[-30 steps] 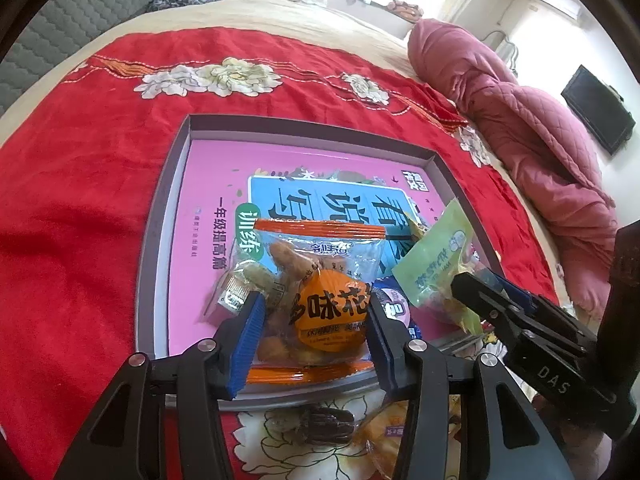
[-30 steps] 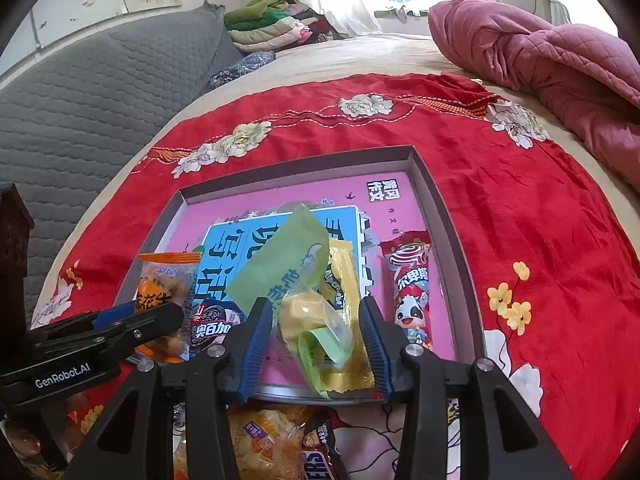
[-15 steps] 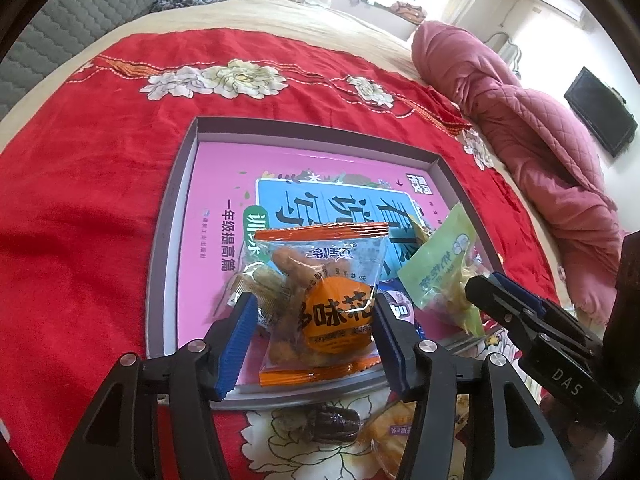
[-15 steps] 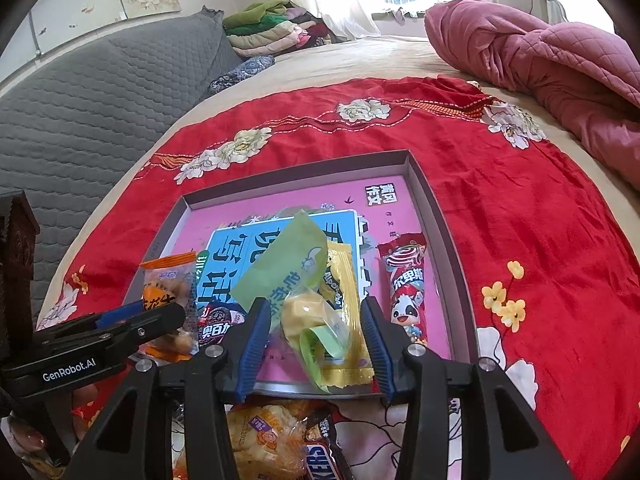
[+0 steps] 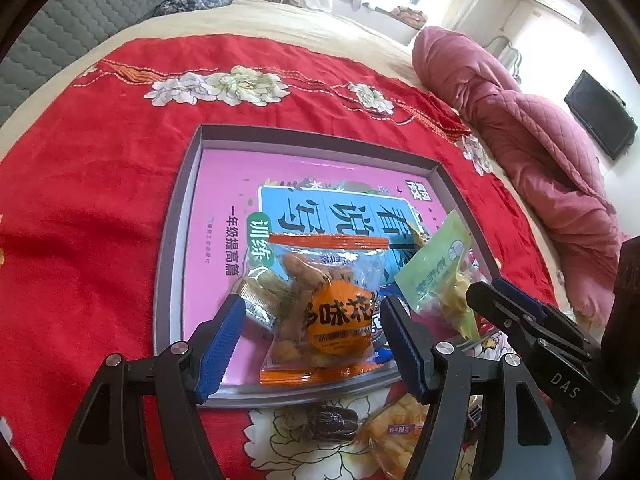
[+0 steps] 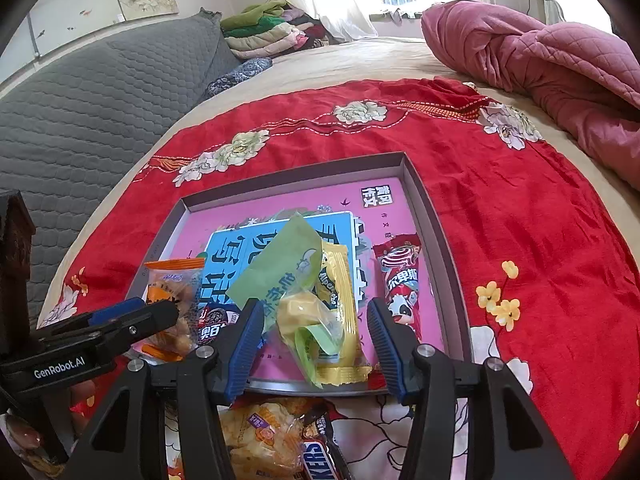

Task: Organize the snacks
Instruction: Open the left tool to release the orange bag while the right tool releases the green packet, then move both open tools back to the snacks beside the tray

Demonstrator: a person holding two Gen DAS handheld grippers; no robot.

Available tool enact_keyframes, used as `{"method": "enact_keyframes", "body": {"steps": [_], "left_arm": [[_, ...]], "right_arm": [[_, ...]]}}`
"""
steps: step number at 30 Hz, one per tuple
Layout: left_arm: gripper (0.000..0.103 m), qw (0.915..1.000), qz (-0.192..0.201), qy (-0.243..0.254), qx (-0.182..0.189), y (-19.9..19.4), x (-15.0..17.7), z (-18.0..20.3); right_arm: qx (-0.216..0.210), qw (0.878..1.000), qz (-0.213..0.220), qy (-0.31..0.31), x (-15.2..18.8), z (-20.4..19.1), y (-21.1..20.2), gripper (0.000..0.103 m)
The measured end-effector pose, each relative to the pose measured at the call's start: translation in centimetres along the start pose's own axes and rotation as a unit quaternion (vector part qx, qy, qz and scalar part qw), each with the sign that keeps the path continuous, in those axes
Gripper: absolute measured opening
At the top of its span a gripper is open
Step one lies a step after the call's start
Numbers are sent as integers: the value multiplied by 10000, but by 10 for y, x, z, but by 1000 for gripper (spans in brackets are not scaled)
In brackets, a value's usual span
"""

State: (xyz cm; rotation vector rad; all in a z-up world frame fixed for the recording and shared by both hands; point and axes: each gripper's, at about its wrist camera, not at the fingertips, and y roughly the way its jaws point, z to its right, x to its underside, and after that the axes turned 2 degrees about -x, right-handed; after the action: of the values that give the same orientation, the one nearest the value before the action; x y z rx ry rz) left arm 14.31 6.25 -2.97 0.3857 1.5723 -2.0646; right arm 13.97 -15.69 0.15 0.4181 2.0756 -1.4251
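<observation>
Bedspread: I see red cloth (image 5: 92,208), soft and slightly creased, stitched with pale flowers.
Tray: a shallow square box (image 5: 176,240) with thin grey walls lies on the cloth; a glossy pink and blue booklet (image 5: 304,184) lines its floor.
Left gripper: my left gripper (image 5: 312,344) has just been opening; its ribbed blue pads stand spread, either side of the orange bag and clear of it.
Orange bag: a clear, crinkly pouch (image 5: 328,308) with orange crimped ends and a round orange label, lumpy brown pieces inside, lies flat at the tray's near edge.
Gold wrapper: a small foil sweet (image 5: 256,300) lies just left of that bag, inside the tray.
Green packet: a pale green matte sachet (image 6: 280,268) with a clear end showing yellow pieces rests in the tray on a long yellow wrapper (image 6: 340,292).
Right gripper: my right gripper (image 6: 316,340) has also just been opening; its pads flank the green packet's clear end without pressing it.
Red stick: a narrow glossy red packet (image 6: 400,280) lies along the tray's right wall.
Outside the tray: a dark brown wrapped sweet (image 5: 332,420), a yellow crisp bag (image 6: 260,432) and a Snickers bar (image 6: 320,460) sit on the cloth by the near edge.
</observation>
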Motion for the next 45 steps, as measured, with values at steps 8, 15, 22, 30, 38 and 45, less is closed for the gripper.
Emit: {"method": "enact_keyframes", "body": {"steps": [8, 15, 22, 30, 38, 45], "left_arm": [[72, 10000, 84, -23, -7, -11, -1, -1], [72, 9998, 173, -26, -58, -21, -2, 0], [72, 9998, 189, 9, -89, -29, 0, 3], [72, 9997, 199, 29, -121, -39, 2, 5], [72, 9996, 234, 54, -152, -49, 6, 4], [72, 9994, 275, 75, -186, -60, 10, 4]], "right_arm": [[1, 10000, 74, -4, -1, 0, -5, 54], [-19, 9999, 134, 10, -3, 0, -11, 56], [-46, 9998, 214, 14, -3, 1, -18, 58], [-74, 9996, 288, -36, -1, 0, -28, 61], [-129, 9993, 339, -79, 3, 1, -40, 62], [-134, 9992, 352, -161, 7, 3, -47, 63]]}}
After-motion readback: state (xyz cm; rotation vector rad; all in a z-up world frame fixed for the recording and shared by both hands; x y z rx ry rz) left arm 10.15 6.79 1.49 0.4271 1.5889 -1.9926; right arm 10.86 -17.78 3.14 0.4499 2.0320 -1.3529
